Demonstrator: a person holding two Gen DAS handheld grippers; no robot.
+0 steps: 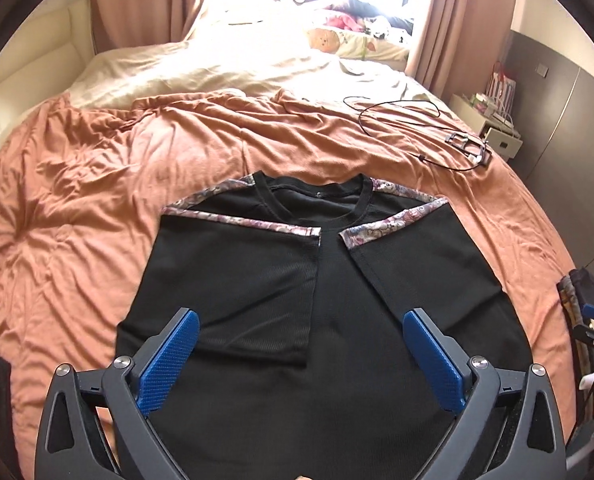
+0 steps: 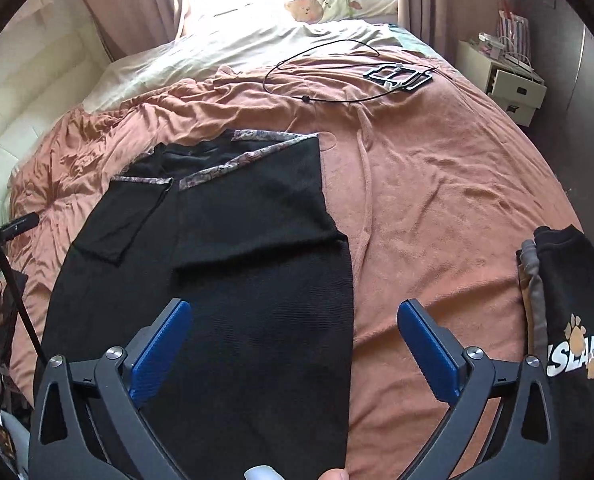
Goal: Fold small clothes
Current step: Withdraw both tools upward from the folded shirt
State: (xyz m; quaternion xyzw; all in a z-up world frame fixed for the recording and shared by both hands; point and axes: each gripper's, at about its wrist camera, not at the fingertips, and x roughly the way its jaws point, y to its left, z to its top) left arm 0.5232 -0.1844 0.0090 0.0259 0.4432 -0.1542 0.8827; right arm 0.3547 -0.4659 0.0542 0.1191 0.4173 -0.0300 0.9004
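Note:
A black T-shirt (image 1: 337,280) with floral shoulder trim lies flat on the orange bedspread (image 1: 97,200), both sleeves folded in over its body. It also shows in the right wrist view (image 2: 225,280). My left gripper (image 1: 301,322) is open and empty, hovering above the shirt's lower middle. My right gripper (image 2: 295,312) is open and empty above the shirt's right edge, its right finger over bare bedspread (image 2: 437,200).
A stack of folded clothes with a printed black top (image 2: 569,320) sits at the bed's right edge, also at the right in the left wrist view (image 1: 577,308). A black cable and a frame-like device (image 2: 397,76) lie further up the bed. A white nightstand (image 2: 513,88) stands right.

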